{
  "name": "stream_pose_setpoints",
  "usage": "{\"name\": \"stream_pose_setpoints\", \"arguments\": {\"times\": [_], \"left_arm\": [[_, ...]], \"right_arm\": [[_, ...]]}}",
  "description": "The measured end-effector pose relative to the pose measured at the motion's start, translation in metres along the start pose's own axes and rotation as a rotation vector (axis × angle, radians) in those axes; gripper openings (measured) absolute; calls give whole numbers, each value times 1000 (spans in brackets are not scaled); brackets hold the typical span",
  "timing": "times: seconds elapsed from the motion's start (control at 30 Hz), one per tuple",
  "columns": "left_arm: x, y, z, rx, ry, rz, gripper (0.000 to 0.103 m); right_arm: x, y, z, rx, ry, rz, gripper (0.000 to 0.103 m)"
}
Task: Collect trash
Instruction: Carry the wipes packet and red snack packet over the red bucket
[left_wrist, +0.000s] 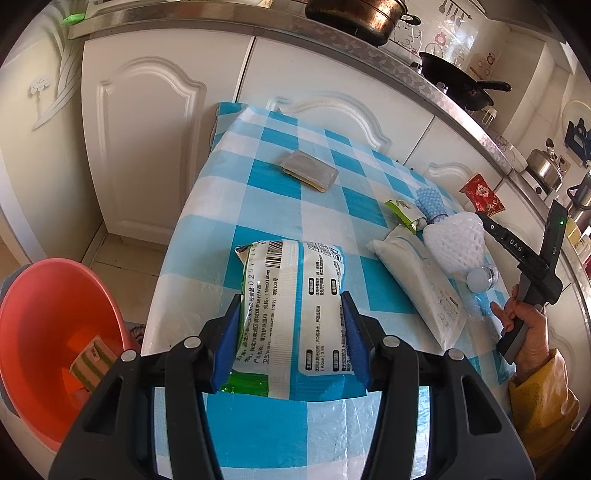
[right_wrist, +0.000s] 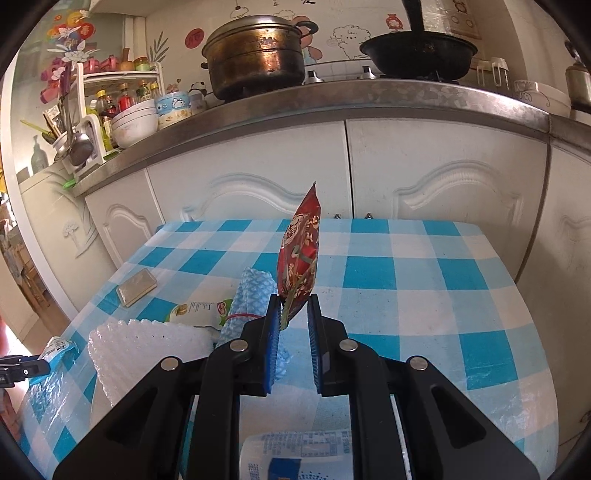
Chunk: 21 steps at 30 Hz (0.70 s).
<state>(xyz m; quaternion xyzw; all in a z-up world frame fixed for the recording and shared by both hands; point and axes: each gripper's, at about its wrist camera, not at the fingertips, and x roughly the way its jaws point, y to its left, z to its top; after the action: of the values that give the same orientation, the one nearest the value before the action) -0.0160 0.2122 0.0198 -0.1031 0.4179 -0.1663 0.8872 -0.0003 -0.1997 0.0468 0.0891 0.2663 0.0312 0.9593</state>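
Note:
My left gripper (left_wrist: 291, 306) is shut on a white and green wet-wipe pack (left_wrist: 291, 295), held just above the near part of the blue checked table (left_wrist: 258, 192). My right gripper (right_wrist: 293, 304) is shut on a red snack wrapper (right_wrist: 300, 254), which stands upright between the pads above the table (right_wrist: 424, 280). The wrapper (left_wrist: 482, 194) and the right gripper's black body also show at the right in the left wrist view. Left on the table: a grey flat packet (left_wrist: 309, 170), a green-white wrapper (left_wrist: 404, 213), a white foam net (left_wrist: 456, 242), a white tissue pack (left_wrist: 421, 280).
An orange basin (left_wrist: 48, 332) with a striped wrapper inside stands on the floor left of the table. A small light bulb (left_wrist: 480, 277) and a blue dotted cloth (left_wrist: 430, 201) lie on the table. White cabinets (right_wrist: 436, 177) and a counter with pots stand behind.

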Motion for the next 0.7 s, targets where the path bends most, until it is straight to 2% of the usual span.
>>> {"name": "stream_pose_setpoints", "arguments": {"times": [0.5, 0.7], "left_arm": [[-4, -5, -1, 4, -9, -13, 52], [-12, -5, -5, 3, -19, -25, 52]], "right_arm": [[-48, -14, -11, 72, -30, -3, 16], [-72, 0, -17, 69, -27, 7, 16]]}}
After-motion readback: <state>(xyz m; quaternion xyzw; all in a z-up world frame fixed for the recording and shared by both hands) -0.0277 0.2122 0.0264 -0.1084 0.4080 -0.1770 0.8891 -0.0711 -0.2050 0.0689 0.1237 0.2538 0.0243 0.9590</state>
